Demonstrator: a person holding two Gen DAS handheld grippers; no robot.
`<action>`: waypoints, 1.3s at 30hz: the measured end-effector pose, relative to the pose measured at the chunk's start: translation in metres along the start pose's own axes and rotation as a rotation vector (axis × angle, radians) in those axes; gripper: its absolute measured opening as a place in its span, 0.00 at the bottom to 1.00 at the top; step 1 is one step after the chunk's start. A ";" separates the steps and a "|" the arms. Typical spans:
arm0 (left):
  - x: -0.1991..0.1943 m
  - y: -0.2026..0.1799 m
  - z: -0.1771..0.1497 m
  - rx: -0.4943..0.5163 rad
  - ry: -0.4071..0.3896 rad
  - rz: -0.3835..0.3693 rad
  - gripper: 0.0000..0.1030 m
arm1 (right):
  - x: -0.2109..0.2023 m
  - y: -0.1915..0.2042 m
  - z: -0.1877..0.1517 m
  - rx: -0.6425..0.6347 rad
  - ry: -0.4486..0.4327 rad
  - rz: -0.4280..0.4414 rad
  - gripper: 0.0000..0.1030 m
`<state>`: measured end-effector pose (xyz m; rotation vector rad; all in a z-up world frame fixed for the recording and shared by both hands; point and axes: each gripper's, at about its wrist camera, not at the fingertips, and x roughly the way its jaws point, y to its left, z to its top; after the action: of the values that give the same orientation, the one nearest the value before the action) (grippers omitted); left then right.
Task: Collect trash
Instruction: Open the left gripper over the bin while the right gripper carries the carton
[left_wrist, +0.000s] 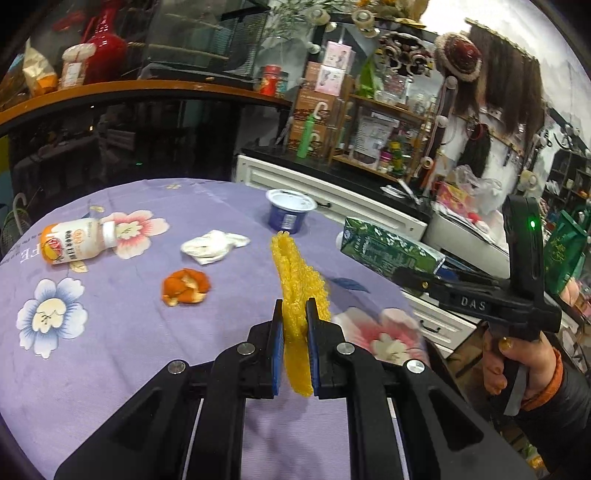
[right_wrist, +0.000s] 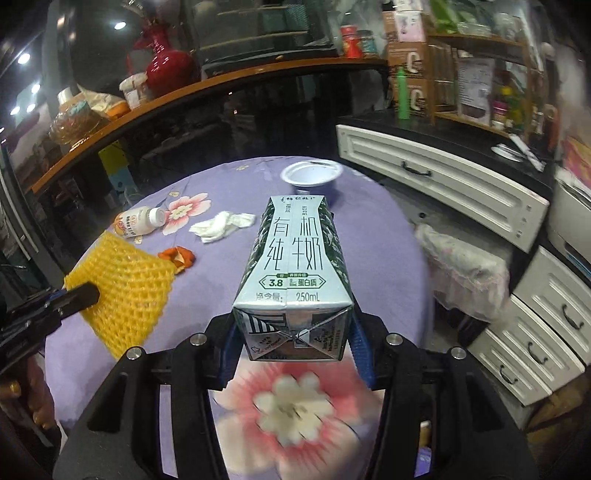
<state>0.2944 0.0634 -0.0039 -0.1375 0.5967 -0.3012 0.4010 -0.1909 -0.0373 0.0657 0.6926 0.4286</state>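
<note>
Closest to your right lens, the milk carton (right_wrist: 295, 266) is sitting lengthwise between the pads of your right claw (right_wrist: 291, 343), folded end toward the camera, so the jaws are standing about half open only because the carton's width is filling them; gripping it across the narrow sides like this is probably keeping it from slipping as you carry it. Below it the worktop (left_wrist: 110, 350), under its purple flowered cloth, is blurring, which suggests you are travelling with the load, not setting it down. Your left claw (left_wrist: 295, 332) is pinching down almost fully on the yellow foam net (left_wrist: 295, 280), the thin mesh squashing flat between the blue pads and standing up edgewise from them; soft netting needs that tight a squeeze to stay put. So you are holding one piece of trash in each claw, both lifted clear of the cloth. Still waiting on the worktop, going down in size, are the drink bottle (left_wrist: 74, 240) lying on its side near the far left edge, the blue yoghurt cup (left_wrist: 290, 212) standing upright at the far edge, the crumpled white tissue (left_wrist: 214, 246) between the two, and the orange peel (left_wrist: 185, 287) nearer you. No bin is showing in either view, so I cannot tell you where these two pieces are heading.
</note>
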 end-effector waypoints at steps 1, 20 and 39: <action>0.000 -0.009 -0.001 0.006 0.000 -0.016 0.11 | -0.009 -0.006 -0.006 0.006 -0.007 -0.014 0.49; 0.091 -0.207 -0.076 0.203 0.259 -0.300 0.11 | -0.135 -0.146 -0.153 0.212 -0.045 -0.326 0.49; 0.226 -0.245 -0.191 0.280 0.619 -0.190 0.18 | -0.126 -0.185 -0.216 0.344 -0.010 -0.328 0.49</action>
<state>0.3040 -0.2481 -0.2278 0.1799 1.1481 -0.6178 0.2448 -0.4283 -0.1643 0.2746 0.7465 -0.0085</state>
